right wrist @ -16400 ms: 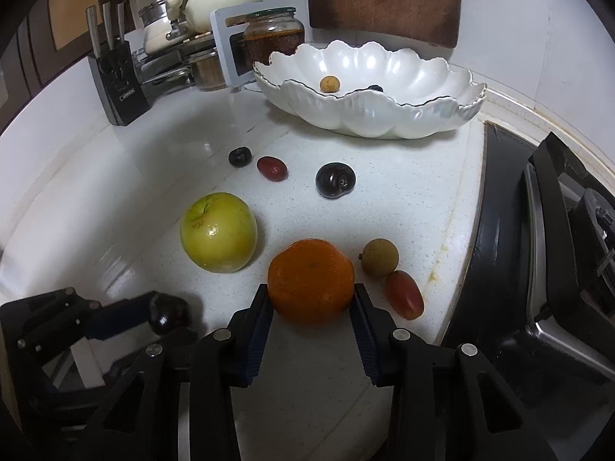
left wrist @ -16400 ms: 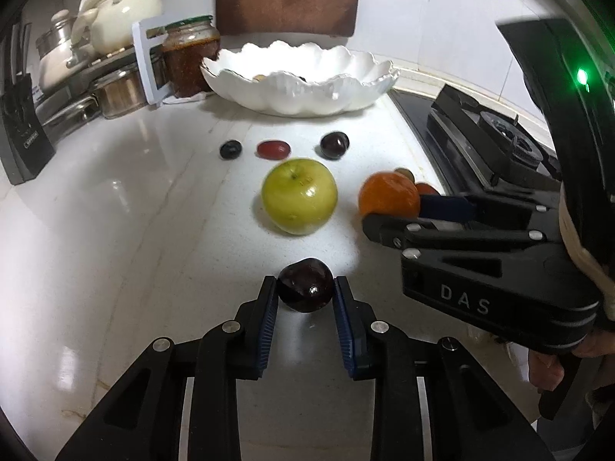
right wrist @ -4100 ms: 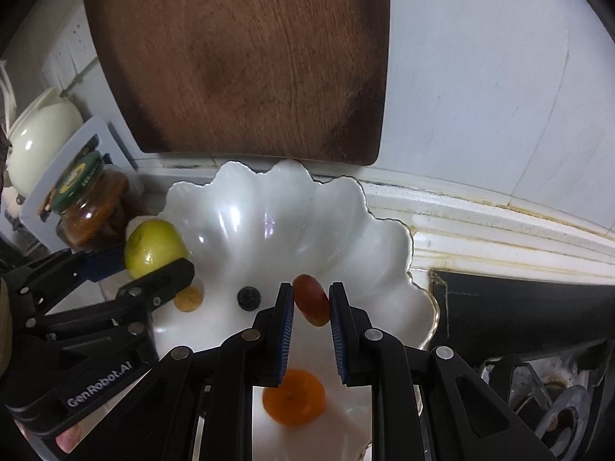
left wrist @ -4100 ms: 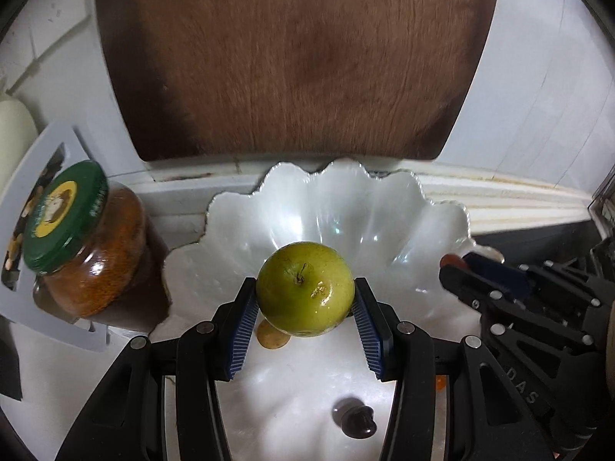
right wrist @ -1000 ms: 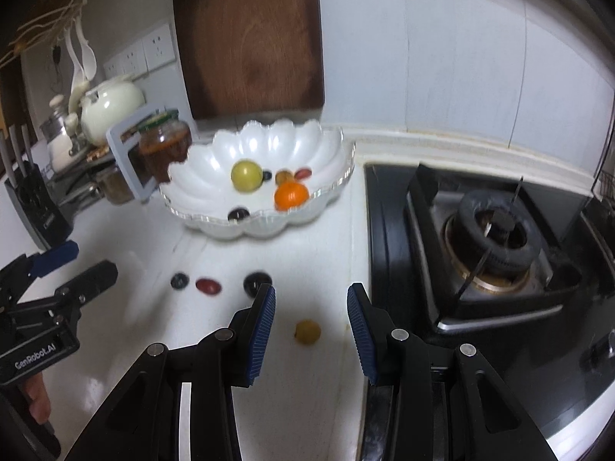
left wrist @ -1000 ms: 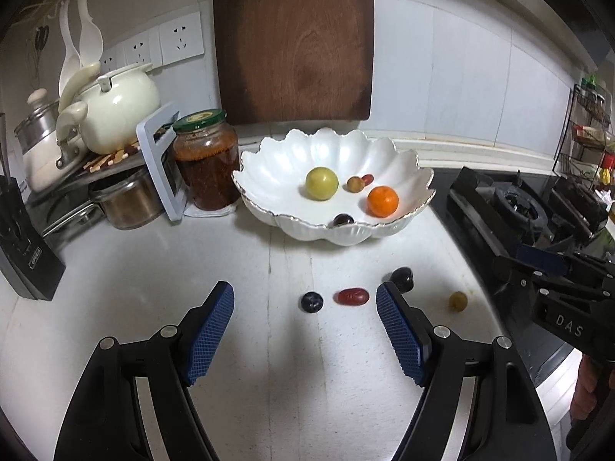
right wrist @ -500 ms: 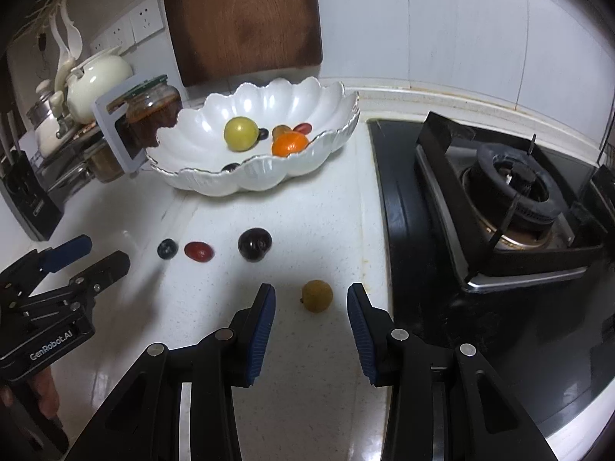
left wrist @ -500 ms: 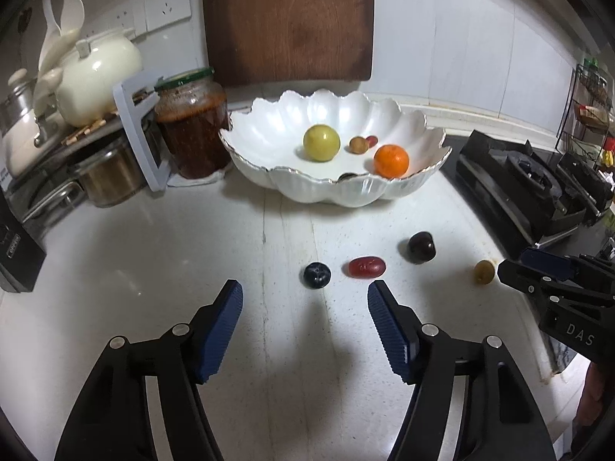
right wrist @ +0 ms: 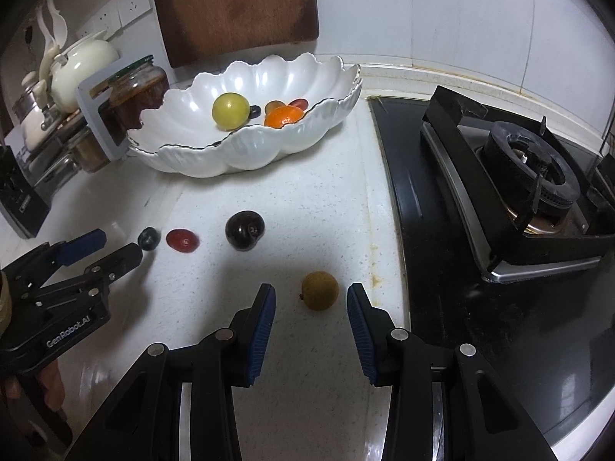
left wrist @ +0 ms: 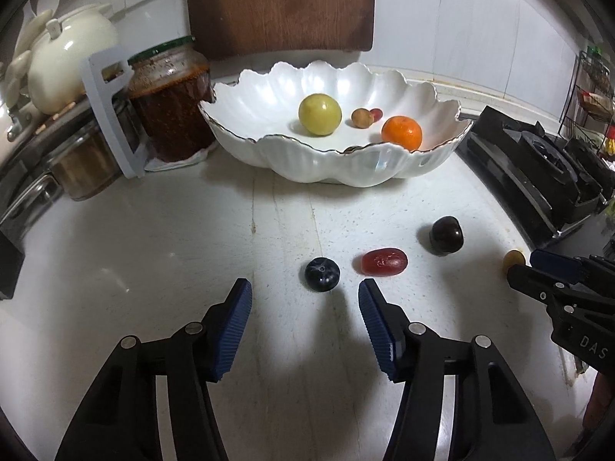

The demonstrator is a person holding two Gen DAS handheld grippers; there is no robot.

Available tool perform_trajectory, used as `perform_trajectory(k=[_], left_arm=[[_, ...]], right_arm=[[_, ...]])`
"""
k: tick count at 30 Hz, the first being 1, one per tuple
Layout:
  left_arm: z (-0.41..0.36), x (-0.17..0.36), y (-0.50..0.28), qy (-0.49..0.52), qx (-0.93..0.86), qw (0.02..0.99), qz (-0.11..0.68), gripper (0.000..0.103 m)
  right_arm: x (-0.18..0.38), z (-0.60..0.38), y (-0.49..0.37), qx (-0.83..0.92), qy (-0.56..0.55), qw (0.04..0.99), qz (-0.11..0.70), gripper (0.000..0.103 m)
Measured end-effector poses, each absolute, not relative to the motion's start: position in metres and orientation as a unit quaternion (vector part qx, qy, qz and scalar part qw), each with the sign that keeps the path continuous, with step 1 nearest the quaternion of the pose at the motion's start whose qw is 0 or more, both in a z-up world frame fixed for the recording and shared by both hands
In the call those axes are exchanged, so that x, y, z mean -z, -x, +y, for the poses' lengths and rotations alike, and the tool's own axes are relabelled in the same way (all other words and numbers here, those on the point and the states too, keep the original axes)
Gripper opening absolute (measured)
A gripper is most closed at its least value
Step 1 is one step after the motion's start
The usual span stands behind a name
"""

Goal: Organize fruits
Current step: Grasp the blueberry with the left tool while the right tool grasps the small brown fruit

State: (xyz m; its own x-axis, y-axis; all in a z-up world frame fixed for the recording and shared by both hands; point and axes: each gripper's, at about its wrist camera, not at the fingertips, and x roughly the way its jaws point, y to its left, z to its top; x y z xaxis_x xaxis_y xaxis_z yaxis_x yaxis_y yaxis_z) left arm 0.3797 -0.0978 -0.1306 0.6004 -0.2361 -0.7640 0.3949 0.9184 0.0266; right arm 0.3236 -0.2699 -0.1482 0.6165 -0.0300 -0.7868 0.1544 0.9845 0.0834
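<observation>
The counter (left wrist: 153, 253) was hard, glossy and level up to the hob (right wrist: 499, 207), so I judged any nudged fruit would roll, possibly against the hob edge. The bowl (left wrist: 330, 161), already holding several fruits, stood well behind both tools.

My left gripper (left wrist: 305, 322) was spread, its jaws having just been narrowing with nothing between them; the blueberry (left wrist: 322, 273) lay just beyond the tips and a little right of centre. I judged the right pad could knock it into the red fruit (left wrist: 384, 262) beside it.

My right gripper (right wrist: 310, 326) was also spread and empty. The longan (right wrist: 319, 290) sat near the tips; closing short, I judged, would squirt it forward towards the plum (right wrist: 245, 229)
</observation>
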Motion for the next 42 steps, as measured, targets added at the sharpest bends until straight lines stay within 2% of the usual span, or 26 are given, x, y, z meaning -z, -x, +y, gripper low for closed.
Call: perform_trajectory(k=[12,21,42], left_arm=[[-0.103,0.147,-0.398,-0.087,0.181,0.881,0.428,0.042],[-0.107,0.146,-0.401,-0.082,0.184,0.881,0.427,0.023],[-0.107,0.107,-0.363,-0.072,0.177,0.897,0.400,0.023]], right_arm=[[0.154,-0.269,-0.329,0.057,-0.055,0.898,0.433,0.039],[0.158,-0.273,-0.333,0.049,-0.062,0.895,0.439,0.025],[0.129,-0.278,-0.321,0.024,-0.067,0.914,0.398,0.025]])
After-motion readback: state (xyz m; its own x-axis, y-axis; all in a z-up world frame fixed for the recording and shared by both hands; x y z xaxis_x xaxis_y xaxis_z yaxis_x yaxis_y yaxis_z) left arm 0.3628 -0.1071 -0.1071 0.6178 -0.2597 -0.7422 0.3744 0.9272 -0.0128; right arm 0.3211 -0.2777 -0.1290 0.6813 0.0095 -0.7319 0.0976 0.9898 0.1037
